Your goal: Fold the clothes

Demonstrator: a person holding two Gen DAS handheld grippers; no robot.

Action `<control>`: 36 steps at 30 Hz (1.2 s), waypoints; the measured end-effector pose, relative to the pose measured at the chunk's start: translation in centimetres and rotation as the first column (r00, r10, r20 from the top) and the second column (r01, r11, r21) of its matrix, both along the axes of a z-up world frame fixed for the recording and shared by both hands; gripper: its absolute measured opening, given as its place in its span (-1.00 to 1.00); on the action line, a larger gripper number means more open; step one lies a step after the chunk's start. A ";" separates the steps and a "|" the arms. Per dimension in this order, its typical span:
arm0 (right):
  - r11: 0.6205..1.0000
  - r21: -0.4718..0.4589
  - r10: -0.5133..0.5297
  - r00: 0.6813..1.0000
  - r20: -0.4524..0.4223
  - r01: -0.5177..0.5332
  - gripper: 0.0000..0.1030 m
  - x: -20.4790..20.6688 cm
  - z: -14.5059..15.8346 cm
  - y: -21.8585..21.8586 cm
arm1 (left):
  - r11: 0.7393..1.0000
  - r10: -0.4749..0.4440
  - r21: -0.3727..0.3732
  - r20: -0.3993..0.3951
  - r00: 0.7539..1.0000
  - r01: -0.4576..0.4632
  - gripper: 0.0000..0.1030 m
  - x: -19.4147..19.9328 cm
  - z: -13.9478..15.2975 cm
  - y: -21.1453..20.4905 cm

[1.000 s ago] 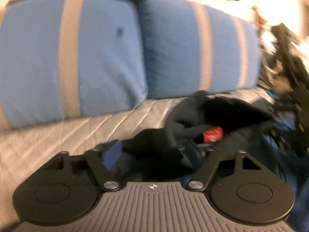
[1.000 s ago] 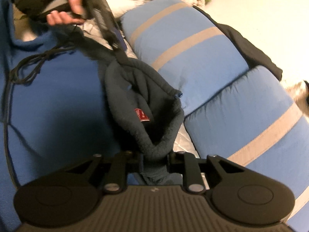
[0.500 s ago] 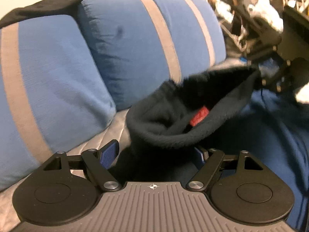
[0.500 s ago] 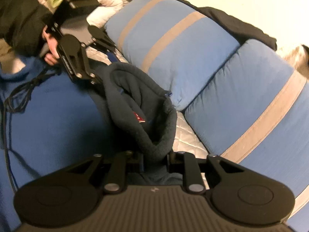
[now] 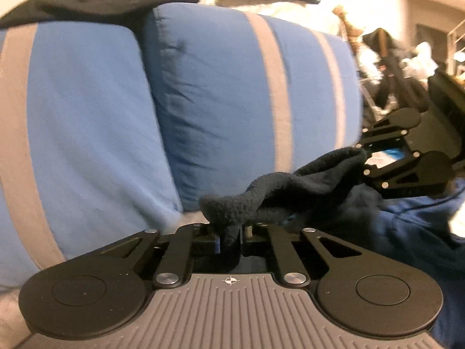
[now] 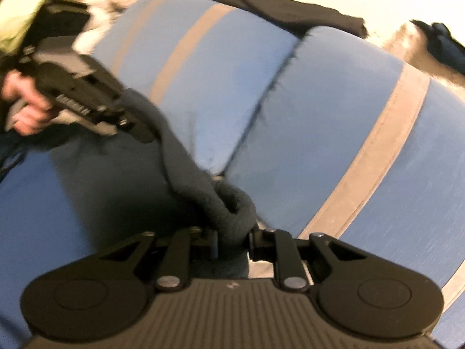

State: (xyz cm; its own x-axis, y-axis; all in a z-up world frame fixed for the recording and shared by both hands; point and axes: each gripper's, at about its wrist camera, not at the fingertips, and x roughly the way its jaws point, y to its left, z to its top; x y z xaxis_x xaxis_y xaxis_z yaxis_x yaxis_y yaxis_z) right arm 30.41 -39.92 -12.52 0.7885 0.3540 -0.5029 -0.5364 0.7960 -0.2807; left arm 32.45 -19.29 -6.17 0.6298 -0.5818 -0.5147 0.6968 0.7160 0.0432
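Folding has barely begun: the dark fleece garment (image 5: pixel 290 186) is stretched in the air near the blue pillows (image 5: pixel 226 93), left gripper (image 5: pixel 231 234) and right gripper (image 6: pixel 232 240) each clamped on its edge, no fold yet made.

Home bedroom: striped blue pillows (image 5: pixel 232 93), quilted bedding, clothes piled around.

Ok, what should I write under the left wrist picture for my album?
Left gripper and right gripper stretch a dark fleece garment between them, before two blue striped pillows.
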 end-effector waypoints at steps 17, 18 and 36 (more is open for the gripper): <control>0.949 0.027 -0.306 0.935 -0.179 0.316 0.88 5.8 -3.4 -0.1 | 0.954 0.297 0.093 -0.173 0.939 -0.284 0.33 4.2 -2.5 1.4; 0.944 0.034 -0.316 0.932 -0.179 0.327 0.89 5.5 -3.1 -1.1 | 0.958 0.286 0.085 -0.186 0.940 -0.275 0.34 4.1 -2.2 2.6; 0.886 0.058 -0.438 0.871 -0.224 0.460 0.93 2.2 -2.1 -12.4 | 0.938 0.303 0.257 -0.270 0.914 -0.234 0.34 3.5 -5.5 9.8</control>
State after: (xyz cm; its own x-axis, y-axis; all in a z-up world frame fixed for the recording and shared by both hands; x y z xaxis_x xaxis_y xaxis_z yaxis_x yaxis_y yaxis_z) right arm 32.58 -52.32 -14.65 0.7627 0.0456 -0.6452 -0.1494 0.9830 -0.1071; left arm 35.94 -9.49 -11.65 0.5419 -0.2665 -0.7971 0.4834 0.8746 0.0363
